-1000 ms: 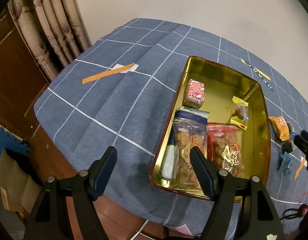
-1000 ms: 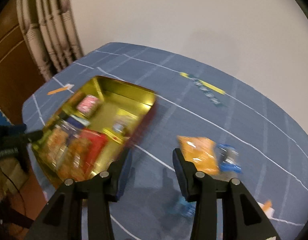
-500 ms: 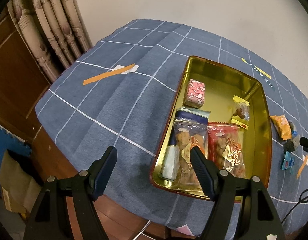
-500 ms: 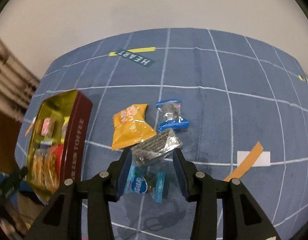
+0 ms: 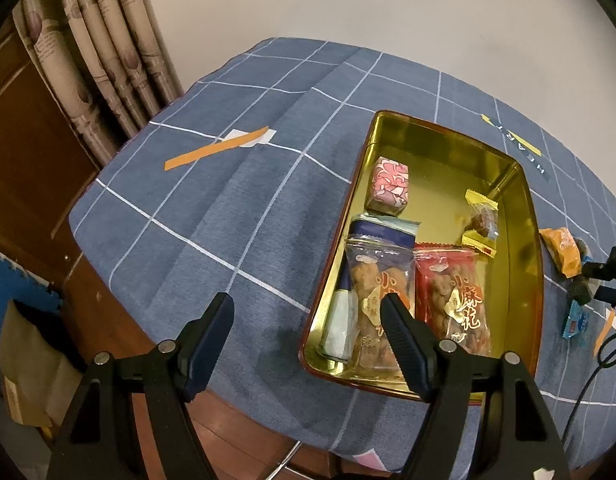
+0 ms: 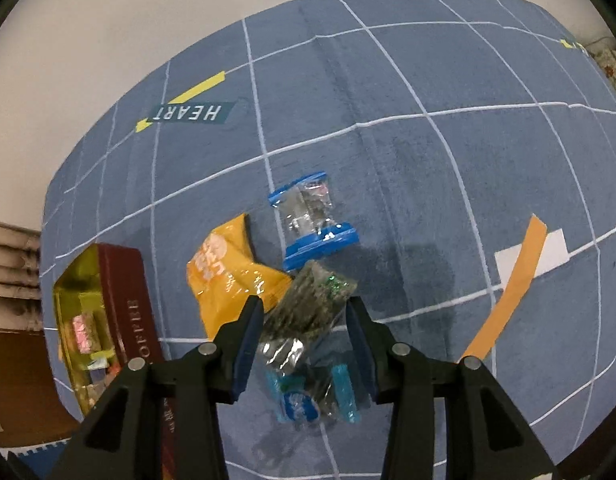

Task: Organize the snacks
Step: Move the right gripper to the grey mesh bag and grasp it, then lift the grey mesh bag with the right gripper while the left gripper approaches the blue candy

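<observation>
A gold tin holds a pink wrapped cube, a yellow candy, a blue-and-white pack, a clear twist-snack pack and a red one. My left gripper hangs open over the tin's near left corner, holding nothing. To the right of the tin lie an orange packet, a blue-ended clear packet, a dark silvery packet and a light-blue candy. My right gripper points down, open, its fingers on either side of the dark silvery packet, which lies on the cloth.
A blue checked cloth covers the round table. An orange tape strip on a white label lies right of the loose snacks, another left of the tin. A HEART label is stuck farther back. Curtains hang beyond the table's left edge.
The right gripper swung from beside the tin to the loose snacks, rolled, and sank until its fingers straddle the dark silvery packet. The left gripper has kept still.
</observation>
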`<state>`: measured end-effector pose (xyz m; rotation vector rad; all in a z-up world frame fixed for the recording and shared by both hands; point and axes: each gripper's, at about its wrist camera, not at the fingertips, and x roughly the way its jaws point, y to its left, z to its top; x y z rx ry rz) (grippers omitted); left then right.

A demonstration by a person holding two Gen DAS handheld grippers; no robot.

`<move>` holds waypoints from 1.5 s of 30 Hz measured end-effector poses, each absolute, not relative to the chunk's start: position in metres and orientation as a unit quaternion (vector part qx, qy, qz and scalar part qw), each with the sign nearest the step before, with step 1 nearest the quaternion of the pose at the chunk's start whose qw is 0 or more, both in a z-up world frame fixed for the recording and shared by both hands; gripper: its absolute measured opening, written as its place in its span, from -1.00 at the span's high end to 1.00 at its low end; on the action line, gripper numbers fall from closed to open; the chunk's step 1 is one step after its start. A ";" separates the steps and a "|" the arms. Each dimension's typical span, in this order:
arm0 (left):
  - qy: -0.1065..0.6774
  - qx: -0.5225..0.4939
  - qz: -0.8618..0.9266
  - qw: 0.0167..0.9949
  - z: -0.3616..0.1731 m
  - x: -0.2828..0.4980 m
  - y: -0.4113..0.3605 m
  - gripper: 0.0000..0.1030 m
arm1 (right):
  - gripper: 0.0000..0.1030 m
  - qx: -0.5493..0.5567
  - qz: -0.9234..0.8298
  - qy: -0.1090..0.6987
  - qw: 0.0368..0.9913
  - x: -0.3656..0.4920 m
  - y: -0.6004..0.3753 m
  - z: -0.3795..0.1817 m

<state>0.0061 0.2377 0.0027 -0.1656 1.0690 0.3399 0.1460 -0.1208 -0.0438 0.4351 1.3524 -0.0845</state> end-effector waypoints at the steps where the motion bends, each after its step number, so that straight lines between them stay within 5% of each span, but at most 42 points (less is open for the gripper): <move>1: 0.506 -0.078 0.161 0.844 0.003 0.006 0.237 -0.41 | 0.15 0.190 -0.038 0.623 0.758 0.148 -0.119 -0.046; 7: 0.507 -0.075 0.160 0.844 0.003 0.006 0.236 -0.41 | 0.15 0.095 -0.022 0.624 0.775 0.150 -0.108 -0.049; 12: 0.498 -0.061 0.157 0.850 0.006 0.005 0.229 -0.41 | 0.45 0.040 0.014 0.614 0.788 0.143 -0.105 -0.051; 16: 0.495 -0.055 0.132 0.857 0.010 0.006 0.215 -0.41 | 0.47 -0.014 0.035 0.584 0.811 0.130 -0.106 -0.048; 33: 0.541 -0.073 -0.031 0.837 0.016 0.039 0.080 -0.43 | 0.47 -0.031 0.035 0.456 0.889 0.076 -0.187 -0.053; 45: 0.606 -0.153 -0.073 0.777 -0.005 0.070 0.019 -0.25 | 0.47 -0.029 0.010 0.409 0.912 0.073 -0.238 -0.059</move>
